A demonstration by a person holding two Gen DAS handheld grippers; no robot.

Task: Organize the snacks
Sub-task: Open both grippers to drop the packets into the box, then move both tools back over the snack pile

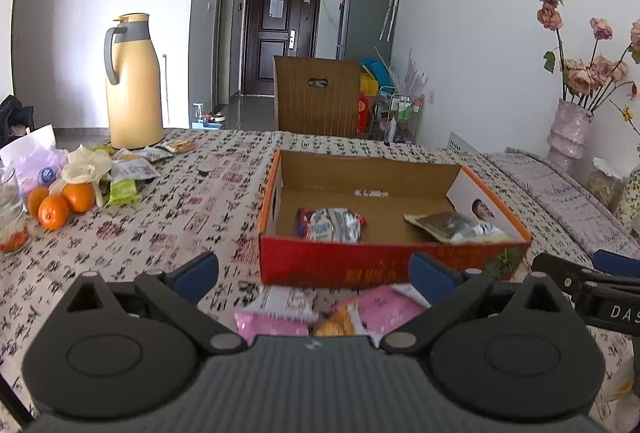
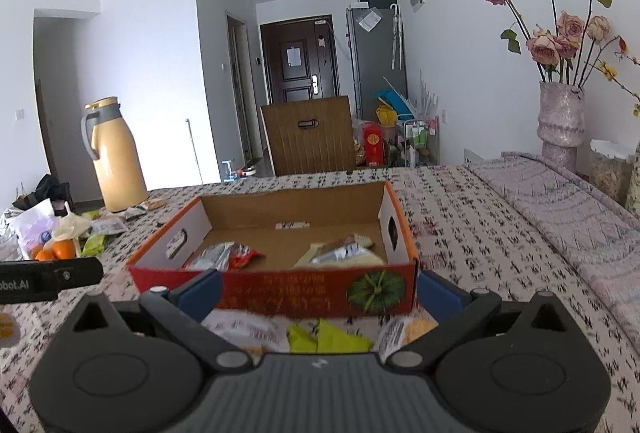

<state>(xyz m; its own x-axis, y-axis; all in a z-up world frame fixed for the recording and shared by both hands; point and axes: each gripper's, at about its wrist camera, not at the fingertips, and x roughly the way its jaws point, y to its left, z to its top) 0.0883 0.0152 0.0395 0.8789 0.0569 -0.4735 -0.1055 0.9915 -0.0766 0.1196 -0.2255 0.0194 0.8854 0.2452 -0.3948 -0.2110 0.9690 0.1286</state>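
Observation:
A red and orange cardboard box (image 1: 360,265) (image 2: 280,285) stands open on the patterned tablecloth. Inside lie a silver-red snack packet (image 1: 330,225) (image 2: 224,257) and a pale yellow packet (image 1: 452,227) (image 2: 340,253). My left gripper (image 1: 316,273) is open just in front of the box, above pink snack packets (image 1: 272,323). My right gripper (image 2: 320,287) is open in front of the box, above a lime-green packet (image 2: 328,339) and white packets (image 2: 248,329). The right gripper's finger also shows at the right edge of the left wrist view (image 1: 592,281).
A yellow thermos jug (image 1: 132,85) (image 2: 116,157) stands at the far left. Oranges (image 1: 60,203), a glass (image 1: 12,217), tissue and more snack packets (image 1: 132,169) lie left. A vase of dried roses (image 1: 568,129) (image 2: 560,117) stands far right. A wooden chair (image 1: 316,97) is behind the table.

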